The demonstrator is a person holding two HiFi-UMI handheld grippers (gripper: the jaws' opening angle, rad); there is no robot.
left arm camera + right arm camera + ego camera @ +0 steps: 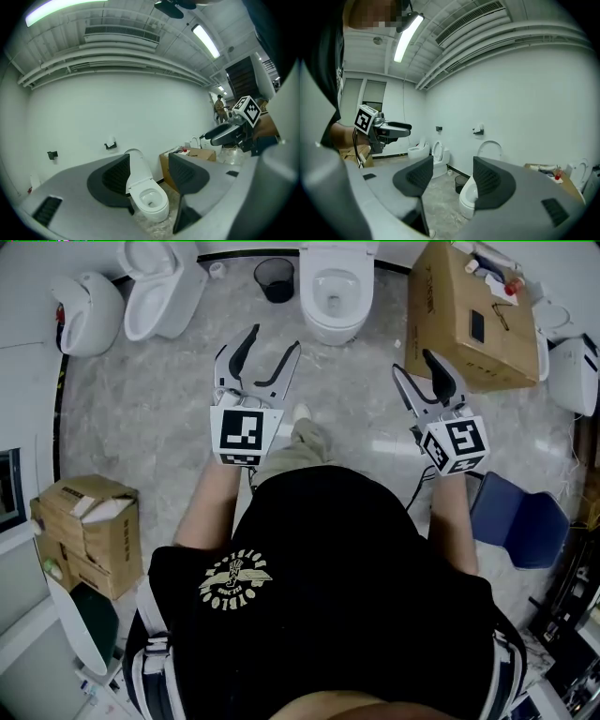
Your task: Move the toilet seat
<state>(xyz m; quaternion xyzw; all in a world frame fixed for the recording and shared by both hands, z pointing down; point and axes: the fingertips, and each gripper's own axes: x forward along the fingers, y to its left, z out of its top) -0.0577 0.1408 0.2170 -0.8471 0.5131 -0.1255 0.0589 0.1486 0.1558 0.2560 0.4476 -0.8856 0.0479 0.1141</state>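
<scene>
A white toilet stands against the far wall, straight ahead of me. Its seat and lid stand raised against the wall, leaving the bowl open. My left gripper is held in the air well short of the toilet, jaws open and empty. My right gripper hovers to the right at about the same height, also open and empty. In the right gripper view the toilet is partly hidden behind the right jaw, with the raised lid above it.
A large cardboard box sits right of the toilet, a black bin to its left. Two more white toilets stand at the far left. Another open box is at my left, a blue seat at my right.
</scene>
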